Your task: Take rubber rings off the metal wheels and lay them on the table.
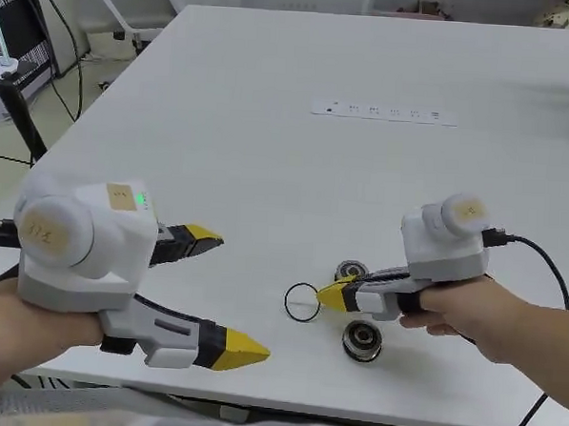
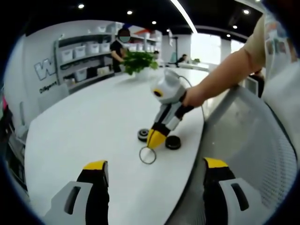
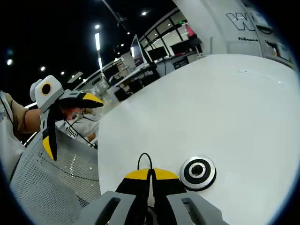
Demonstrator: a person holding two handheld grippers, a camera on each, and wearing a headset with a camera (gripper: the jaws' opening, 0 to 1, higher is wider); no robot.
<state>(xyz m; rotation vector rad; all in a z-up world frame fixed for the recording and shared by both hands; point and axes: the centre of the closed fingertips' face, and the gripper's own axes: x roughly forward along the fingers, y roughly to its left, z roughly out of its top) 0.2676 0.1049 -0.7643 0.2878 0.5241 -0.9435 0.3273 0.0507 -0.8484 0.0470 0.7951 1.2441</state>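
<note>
My right gripper point(image 1: 332, 295) is shut on a thin black rubber ring point(image 1: 302, 302), which hangs from its yellow tips low over the white table point(image 1: 269, 145). Two metal wheels lie close by: one point(image 1: 351, 270) just beyond the jaws, the other point(image 1: 362, 339) nearer the front edge. My left gripper point(image 1: 225, 291) is open and holds nothing, off to the left above the table's near edge. In the left gripper view the ring point(image 2: 147, 155) dangles from the right gripper point(image 2: 154, 139), with both wheels point(image 2: 143, 135) point(image 2: 173, 142) beside it. The right gripper view shows the ring point(image 3: 144, 160) and one wheel point(image 3: 198, 171).
A socket strip point(image 1: 383, 111) is set into the table further back. A black cable point(image 1: 540, 260) trails from the right gripper. The table's front edge runs just below both grippers. A mesh chair point(image 2: 243, 136) stands beside the table, and a person works at far shelves.
</note>
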